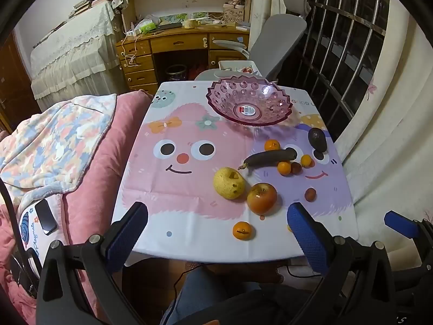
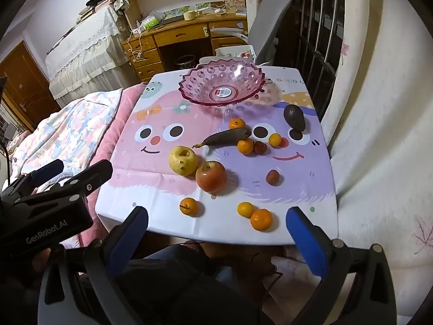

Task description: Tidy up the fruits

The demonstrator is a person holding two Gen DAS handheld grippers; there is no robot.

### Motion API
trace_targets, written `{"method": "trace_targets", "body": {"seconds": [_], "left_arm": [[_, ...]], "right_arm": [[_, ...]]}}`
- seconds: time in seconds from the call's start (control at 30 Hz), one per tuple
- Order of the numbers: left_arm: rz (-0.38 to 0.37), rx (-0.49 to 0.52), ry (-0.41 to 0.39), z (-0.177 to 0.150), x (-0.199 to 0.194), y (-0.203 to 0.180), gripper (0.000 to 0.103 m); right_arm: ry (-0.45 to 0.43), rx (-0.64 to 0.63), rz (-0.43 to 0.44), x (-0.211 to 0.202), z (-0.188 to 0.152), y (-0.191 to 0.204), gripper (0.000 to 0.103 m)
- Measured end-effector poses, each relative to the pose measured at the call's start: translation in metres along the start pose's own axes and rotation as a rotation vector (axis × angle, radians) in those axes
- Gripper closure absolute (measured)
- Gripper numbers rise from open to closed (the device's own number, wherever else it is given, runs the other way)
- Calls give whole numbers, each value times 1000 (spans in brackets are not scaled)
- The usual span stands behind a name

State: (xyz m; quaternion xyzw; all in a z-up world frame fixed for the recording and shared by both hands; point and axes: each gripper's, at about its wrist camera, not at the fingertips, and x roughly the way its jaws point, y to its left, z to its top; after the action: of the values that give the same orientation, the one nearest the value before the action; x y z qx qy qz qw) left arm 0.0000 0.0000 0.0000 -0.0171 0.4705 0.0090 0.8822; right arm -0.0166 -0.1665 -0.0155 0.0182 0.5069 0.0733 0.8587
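Observation:
A pink plastic bowl [image 1: 249, 102] [image 2: 222, 85] stands empty at the table's far side. Fruit lies loose on the cartoon tablecloth: a yellow pear [image 1: 229, 182] [image 2: 183, 160], a red apple [image 1: 261, 198] [image 2: 211, 176], a dark banana [image 1: 269, 158] [image 2: 226, 136], an avocado [image 1: 317, 139] [image 2: 294, 117], and several small oranges [image 2: 261, 219] and reddish small fruits [image 2: 272, 177]. My left gripper [image 1: 217, 218] hangs open over the near edge, holding nothing. My right gripper [image 2: 216, 220] is likewise open and empty, near the front oranges.
A bed with pink and patterned blankets [image 1: 59, 146] borders the table's left side, a phone [image 1: 45, 216] lying on it. A grey office chair [image 1: 276, 46] and a wooden desk [image 1: 173, 46] stand behind. A barred window and curtain [image 1: 379, 135] close the right.

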Motion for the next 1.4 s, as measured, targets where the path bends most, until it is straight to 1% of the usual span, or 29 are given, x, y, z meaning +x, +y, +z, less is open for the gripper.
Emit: {"method": "trace_targets", "body": {"seconds": [0.03, 0.67, 0.9, 0.93, 1.07, 1.3, 1.4], "left_arm": [[-8, -5, -4, 0, 0, 0, 1], [-5, 0, 0, 0, 1, 1, 1], [5, 4, 11, 8, 0, -4, 1], [4, 5, 12, 9, 0, -3, 1], [6, -1, 26, 7, 11, 4, 1], [2, 2, 41, 4, 12, 12, 1], [19, 10, 51, 3, 13, 12, 1]], "right_arm": [[-1, 1, 2, 0, 0, 0, 1], [-1, 4, 6, 3, 4, -7, 1], [-3, 7, 0, 3, 5, -5, 1], [-3, 7, -2, 6, 6, -10, 1], [-15, 6, -7, 6, 10, -12, 1], [-28, 5, 9, 6, 9, -8, 1], [-38, 4, 30, 4, 7, -7, 1]]}}
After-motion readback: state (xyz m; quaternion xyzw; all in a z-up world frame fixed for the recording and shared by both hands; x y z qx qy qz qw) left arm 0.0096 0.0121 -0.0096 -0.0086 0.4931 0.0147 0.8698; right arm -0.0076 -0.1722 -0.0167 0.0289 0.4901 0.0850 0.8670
